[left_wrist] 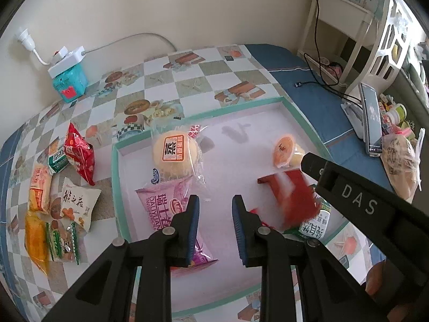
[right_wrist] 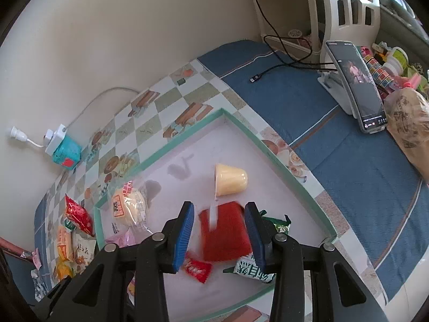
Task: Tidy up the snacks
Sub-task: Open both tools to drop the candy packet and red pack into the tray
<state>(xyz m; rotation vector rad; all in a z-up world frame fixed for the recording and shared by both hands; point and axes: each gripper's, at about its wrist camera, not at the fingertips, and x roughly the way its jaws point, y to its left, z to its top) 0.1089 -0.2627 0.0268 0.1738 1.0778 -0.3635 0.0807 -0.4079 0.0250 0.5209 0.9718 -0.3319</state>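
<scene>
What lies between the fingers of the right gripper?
In the right wrist view, a blurred red packet sits between the open right gripper's fingers, over the tray.

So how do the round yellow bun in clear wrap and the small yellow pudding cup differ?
The round yellow bun in clear wrap lies flat with its label up; the small yellow pudding cup is tipped on its side. The bun is bigger and soft-wrapped, the cup rigid plastic. Both sit inside the teal-rimmed tray.

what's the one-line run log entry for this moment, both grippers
left gripper: open, empty, over tray | right gripper: open, blurred red packet between fingers, grip unclear | loose snacks outside tray
</scene>
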